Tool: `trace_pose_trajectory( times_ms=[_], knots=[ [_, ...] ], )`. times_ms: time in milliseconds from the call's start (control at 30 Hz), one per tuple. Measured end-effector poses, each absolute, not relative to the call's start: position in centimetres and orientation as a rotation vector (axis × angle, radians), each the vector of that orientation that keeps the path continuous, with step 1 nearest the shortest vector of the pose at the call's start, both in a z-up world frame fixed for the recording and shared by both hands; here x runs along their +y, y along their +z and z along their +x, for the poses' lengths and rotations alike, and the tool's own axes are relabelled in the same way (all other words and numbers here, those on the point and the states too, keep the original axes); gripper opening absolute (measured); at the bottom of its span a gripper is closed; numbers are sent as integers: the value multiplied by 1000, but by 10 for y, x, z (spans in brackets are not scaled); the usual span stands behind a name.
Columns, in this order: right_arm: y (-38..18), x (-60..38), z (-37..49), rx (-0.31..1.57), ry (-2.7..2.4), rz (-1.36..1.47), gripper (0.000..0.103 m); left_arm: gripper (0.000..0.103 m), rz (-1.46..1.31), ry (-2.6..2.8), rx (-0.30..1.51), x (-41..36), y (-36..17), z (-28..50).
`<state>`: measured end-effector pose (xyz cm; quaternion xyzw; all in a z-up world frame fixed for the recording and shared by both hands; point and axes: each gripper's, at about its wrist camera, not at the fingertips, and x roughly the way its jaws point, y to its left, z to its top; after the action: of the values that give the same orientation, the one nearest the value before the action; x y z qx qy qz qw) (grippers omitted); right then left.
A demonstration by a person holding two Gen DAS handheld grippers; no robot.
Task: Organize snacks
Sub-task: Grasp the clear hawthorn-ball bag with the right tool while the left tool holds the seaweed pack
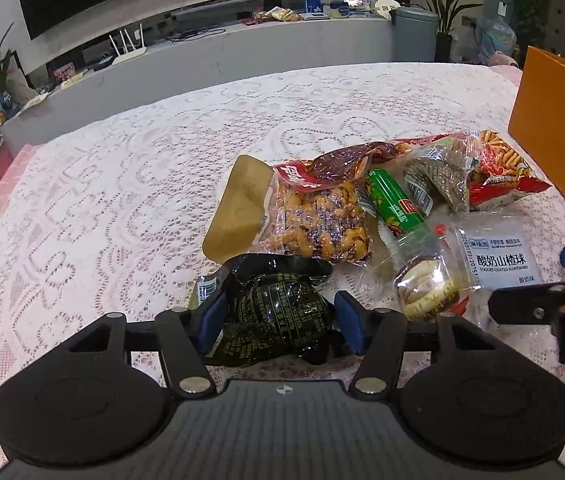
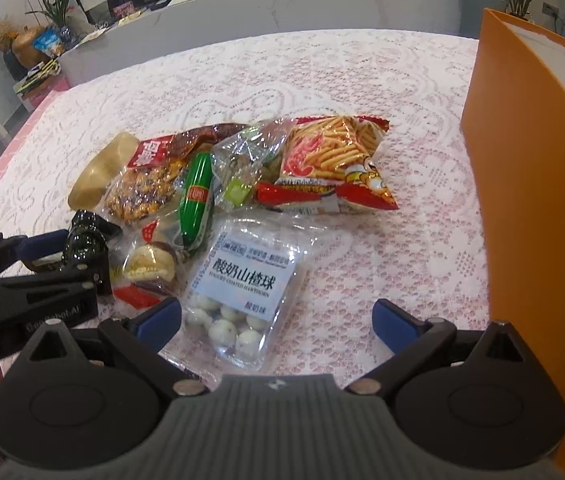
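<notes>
Black packet (image 1: 278,314) between left hand-held gripper (image 1: 280,330) fingers

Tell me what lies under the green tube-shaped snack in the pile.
The green tube-shaped snack rests on clear wrappers and partly over the round-cake packet. Whatever lies directly beneath it is covered.

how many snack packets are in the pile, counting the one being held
8 that I can tell: black packet in the left gripper; gold pouch, peanut bag, green stick, seed packet, fries bag, biscuit packet, hawthorn-ball bag. More may hide underneath.
</notes>
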<state>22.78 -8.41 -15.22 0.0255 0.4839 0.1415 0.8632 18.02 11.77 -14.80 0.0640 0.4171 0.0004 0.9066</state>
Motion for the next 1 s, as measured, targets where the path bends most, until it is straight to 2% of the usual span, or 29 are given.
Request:
trace_pose_trajectory(
  times_ms=[33, 100, 167, 267, 300, 333, 433, 467, 500, 533, 600, 667, 767, 867, 1000],
  knots=[
    [-153, -83, 228, 1016, 295, 45, 87, 65, 131, 4, 861, 118, -147, 179],
    [-155, -83, 229, 1017, 297, 58, 87, 64, 121, 12, 860, 118, -146, 180],
    [-154, -83, 230, 1009, 302, 65, 82, 62, 110, 20, 853, 120, -144, 178],
    [-152, -87, 229, 999, 317, 111, 55, 60, 61, 28, 840, 125, -138, 175],
    [-150, -90, 229, 997, 328, 138, 39, 60, 41, 31, 839, 127, -136, 174],
    [-149, -92, 229, 996, 333, 154, 32, 59, 19, 33, 837, 130, -135, 172],
    [-146, -96, 227, 983, 320, 166, 25, 59, -18, 22, 841, 134, -131, 169],
    [-147, -97, 228, 990, 316, 175, 26, 59, -11, 18, 844, 133, -131, 168],
    [-147, -99, 228, 993, 309, 184, 32, 59, 2, 20, 847, 131, -132, 168],
    [-148, -99, 229, 992, 292, 192, 55, 59, 18, 23, 850, 128, -133, 168],
    [-150, -97, 231, 997, 263, 200, 85, 59, 44, 28, 860, 124, -134, 170],
    [-151, -91, 232, 987, 260, 185, 81, 59, 64, 25, 867, 122, -135, 171],
    [-153, -74, 230, 979, 257, 115, 81, 62, 97, 18, 897, 119, -141, 171],
    [-157, -59, 225, 959, 253, 37, 85, 68, 171, 21, 891, 111, -146, 168],
    [-161, -51, 223, 939, 252, -30, 89, 70, 158, 27, 888, 115, -148, 169]
  ],
)
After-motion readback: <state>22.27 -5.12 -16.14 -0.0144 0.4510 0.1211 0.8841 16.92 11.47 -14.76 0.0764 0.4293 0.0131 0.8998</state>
